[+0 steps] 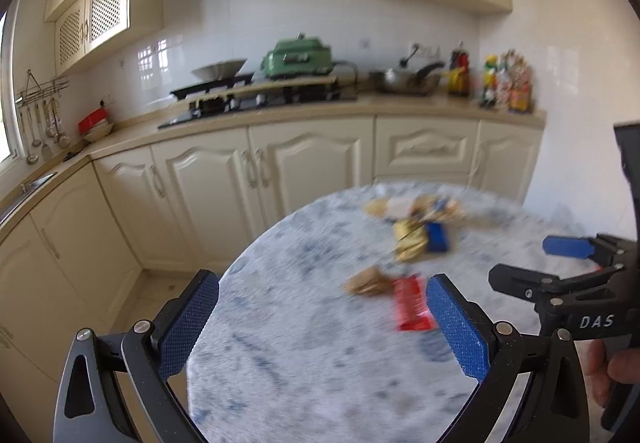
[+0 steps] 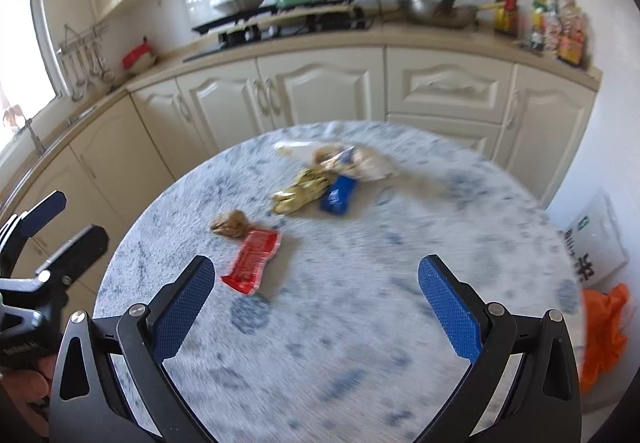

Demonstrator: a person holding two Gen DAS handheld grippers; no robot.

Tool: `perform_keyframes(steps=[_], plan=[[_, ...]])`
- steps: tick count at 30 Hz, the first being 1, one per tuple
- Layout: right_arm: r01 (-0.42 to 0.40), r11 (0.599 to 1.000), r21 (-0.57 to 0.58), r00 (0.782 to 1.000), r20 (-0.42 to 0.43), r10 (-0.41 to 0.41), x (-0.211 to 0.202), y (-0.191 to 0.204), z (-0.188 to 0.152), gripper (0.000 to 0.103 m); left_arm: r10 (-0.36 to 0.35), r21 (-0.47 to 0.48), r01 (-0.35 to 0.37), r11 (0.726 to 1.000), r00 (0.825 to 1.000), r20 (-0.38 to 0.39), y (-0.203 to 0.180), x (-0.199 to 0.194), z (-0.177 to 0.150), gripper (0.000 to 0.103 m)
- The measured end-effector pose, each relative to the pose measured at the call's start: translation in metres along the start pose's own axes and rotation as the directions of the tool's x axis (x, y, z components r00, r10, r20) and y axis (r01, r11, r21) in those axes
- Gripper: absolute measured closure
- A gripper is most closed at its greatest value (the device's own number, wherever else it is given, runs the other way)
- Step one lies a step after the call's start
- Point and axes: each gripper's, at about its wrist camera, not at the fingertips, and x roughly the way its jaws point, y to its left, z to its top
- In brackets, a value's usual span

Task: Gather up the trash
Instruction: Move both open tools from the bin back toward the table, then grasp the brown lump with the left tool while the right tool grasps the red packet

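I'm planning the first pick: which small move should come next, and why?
Probably ease the open left gripper forward over the red wrapper. That wrapper lies nearest on the table, flat and untouched, and both grippers are empty.

A red wrapper (image 2: 252,263) lies flat, left of centre in the right wrist view, touching a crumpled brown scrap (image 2: 231,223) above it. Higher, mid-frame, a gold wrapper (image 2: 298,191) touches a blue packet (image 2: 338,195); behind them sits a blurred pale crumpled heap (image 2: 360,161).

Round marbled table (image 2: 400,283) bears red (image 2: 252,263), gold (image 2: 300,195), blue (image 2: 338,195) wrappers (all blurred).
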Motion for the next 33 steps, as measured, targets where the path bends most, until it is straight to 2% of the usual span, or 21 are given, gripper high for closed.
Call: perform_keyframes(steps=[2, 10, 12, 13, 15, 16, 17, 18, 23, 27, 28, 31, 33], plan=[[-0.005, 1.000, -0.011, 1.000, -0.028, 0.005, 0.018, 0.009, 0.001, 0.001, 0.006, -0.002, -0.006, 1.000, 1.000, -0.028, 0.008, 0.020, 0.002, 0.001], [-0.024, 0.999, -0.039, 0.992, -0.124, 0.019, 0.078, 0.029, 0.000, 0.018, -0.002, 0.018, 0.004, 1.000, 0.996, -0.092, 0.027, 0.082, 0.010, 0.001], [-0.039, 0.997, -0.062, 0.988, -0.148, 0.029, 0.090, 0.033, -0.002, 0.030, -0.004, 0.034, 0.007, 0.999, 0.995, -0.101, 0.027, 0.095, 0.012, 0.001], [-0.029, 0.996, -0.082, 0.990, -0.138, 0.018, 0.091, 0.036, -0.002, 0.031, -0.012, 0.039, 0.016, 0.999, 0.994, -0.108, 0.027, 0.101, 0.013, 0.001], [0.010, 0.988, -0.155, 0.993, -0.112, -0.028, 0.092, 0.040, -0.006, 0.048, -0.039, 0.034, 0.043, 0.999, 0.991, -0.126, 0.026, 0.114, 0.016, 0.001], [0.011, 0.988, -0.152, 0.994, -0.107, -0.028, 0.090, 0.037, -0.006, 0.054, -0.047, 0.032, 0.052, 0.998, 0.991, -0.129, 0.025, 0.117, 0.015, 0.001], [0.011, 0.989, -0.146, 0.994, -0.105, -0.026, 0.088, 0.031, -0.006, 0.069, -0.052, 0.035, 0.057, 0.998, 0.990, -0.133, 0.024, 0.121, 0.017, 0.001], [0.004, 0.991, -0.137, 0.994, -0.105, -0.019, 0.086, 0.023, -0.006, 0.074, -0.052, 0.038, 0.058, 0.998, 0.989, -0.136, 0.021, 0.124, 0.017, 0.001], [-0.018, 0.992, -0.123, 0.994, -0.109, 0.004, 0.080, 0.000, -0.006, 0.077, -0.096, 0.066, 0.107, 0.992, 0.984, -0.147, 0.002, 0.142, 0.022, 0.001], [-0.034, 0.992, -0.124, 0.993, -0.113, 0.020, 0.081, -0.005, -0.004, 0.077, -0.088, 0.137, 0.115, 0.984, 0.978, -0.187, -0.016, 0.169, 0.028, 0.002], [-0.037, 0.991, -0.126, 0.993, -0.113, 0.022, 0.081, -0.006, -0.004, 0.077, -0.092, 0.153, 0.126, 0.980, 0.973, -0.209, -0.020, 0.177, 0.029, 0.004], [-0.048, 0.992, -0.120, 0.993, -0.112, 0.035, 0.082, -0.008, -0.004, 0.077, -0.099, 0.186, 0.148, 0.971, 0.964, -0.248, -0.027, 0.193, 0.033, 0.019], [-0.059, 0.992, -0.112, 0.993, -0.109, 0.046, 0.082, -0.010, -0.003, 0.077, -0.138, 0.177, 0.193, 0.965, 0.950, -0.280, -0.027, 0.201, 0.037, 0.048]])
